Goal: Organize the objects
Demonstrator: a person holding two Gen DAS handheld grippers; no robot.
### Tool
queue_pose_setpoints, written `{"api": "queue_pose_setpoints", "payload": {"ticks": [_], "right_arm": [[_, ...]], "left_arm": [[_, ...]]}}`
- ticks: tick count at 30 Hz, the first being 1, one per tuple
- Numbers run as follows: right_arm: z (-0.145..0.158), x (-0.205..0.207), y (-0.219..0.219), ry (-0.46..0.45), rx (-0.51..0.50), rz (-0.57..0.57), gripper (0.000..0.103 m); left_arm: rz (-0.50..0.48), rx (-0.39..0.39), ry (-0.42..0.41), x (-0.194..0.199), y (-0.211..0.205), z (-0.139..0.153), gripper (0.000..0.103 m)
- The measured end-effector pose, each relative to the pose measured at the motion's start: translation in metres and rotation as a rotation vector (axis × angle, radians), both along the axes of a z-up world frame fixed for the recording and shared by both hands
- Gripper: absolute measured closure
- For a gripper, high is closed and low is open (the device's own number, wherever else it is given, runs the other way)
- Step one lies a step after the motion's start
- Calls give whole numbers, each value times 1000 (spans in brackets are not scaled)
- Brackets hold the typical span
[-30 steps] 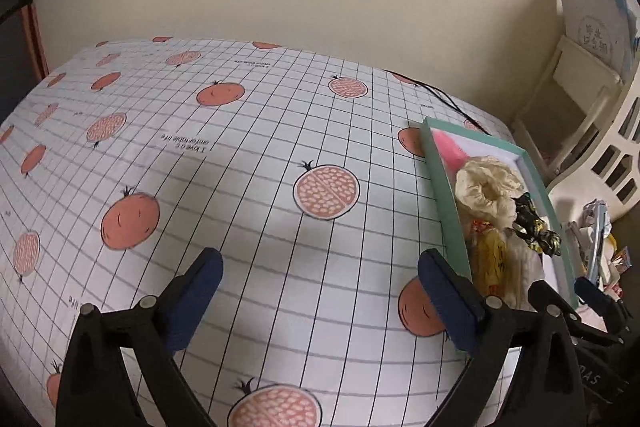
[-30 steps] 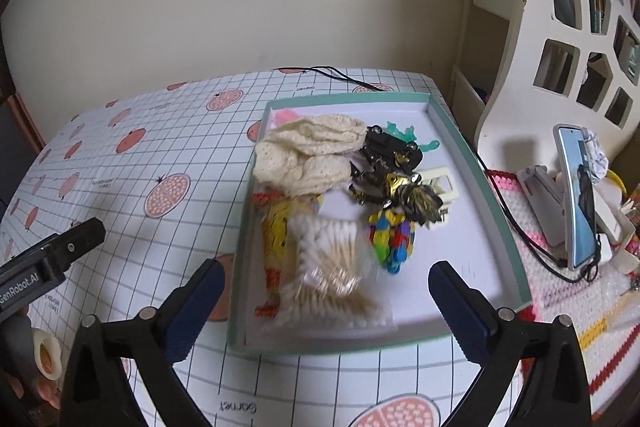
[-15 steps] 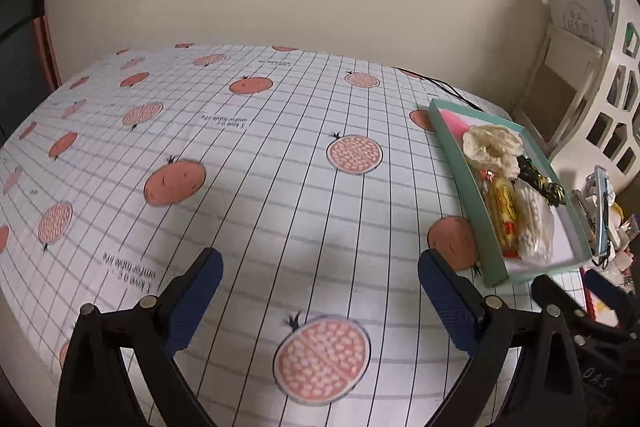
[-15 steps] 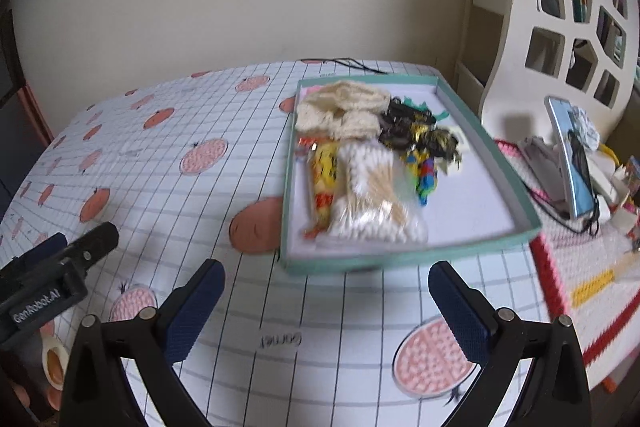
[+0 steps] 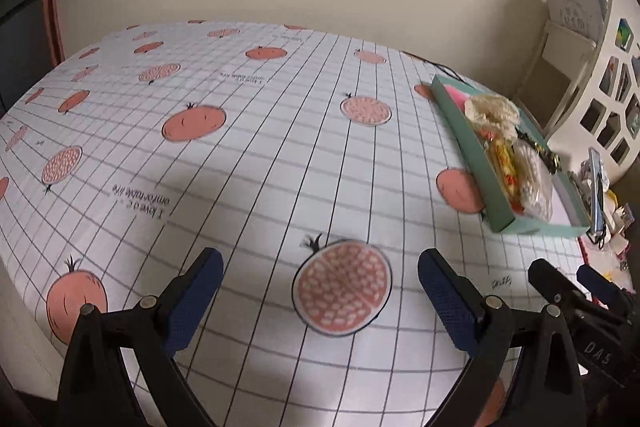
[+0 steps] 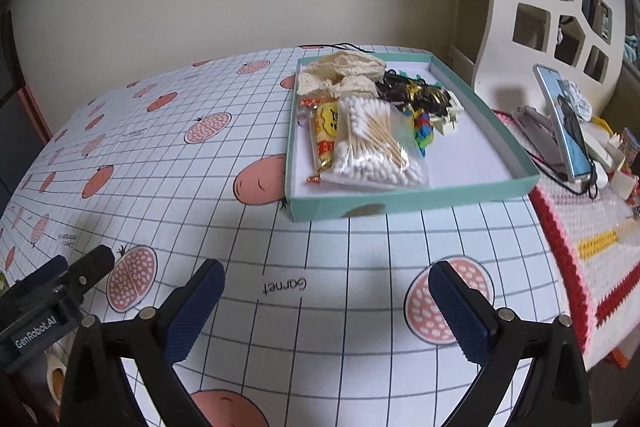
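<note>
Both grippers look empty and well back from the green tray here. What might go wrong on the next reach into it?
1. The cotton swab bag lies across the yellow snack packet; pinching one may drag the other.
2. The tray sits near the table's right edge beside a propped phone and its cable; a push could knock them.
3. The right gripper and left gripper are both open, so nothing is secured yet.

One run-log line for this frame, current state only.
left tongs: open, empty | right tongs: open, empty | tray: holds cotton swab bag, snack packet, cream fabric | nothing grasped
</note>
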State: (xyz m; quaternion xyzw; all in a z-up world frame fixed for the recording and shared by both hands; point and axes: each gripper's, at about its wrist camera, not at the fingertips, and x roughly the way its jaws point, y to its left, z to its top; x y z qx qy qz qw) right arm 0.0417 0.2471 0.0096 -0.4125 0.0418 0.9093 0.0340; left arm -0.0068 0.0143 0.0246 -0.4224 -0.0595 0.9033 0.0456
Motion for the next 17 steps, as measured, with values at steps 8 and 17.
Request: {"api": "queue_pose_setpoints", "payload": {"ticks": [8,17], "right_arm": [[-9,10,-4,-17,13,3,0],[-12,10,-4,-27,14,3,0]], "left_arm": [[-1,-22,4,9,-2,-6,5],[4,-46,19,10,-1,-5,5]]}}
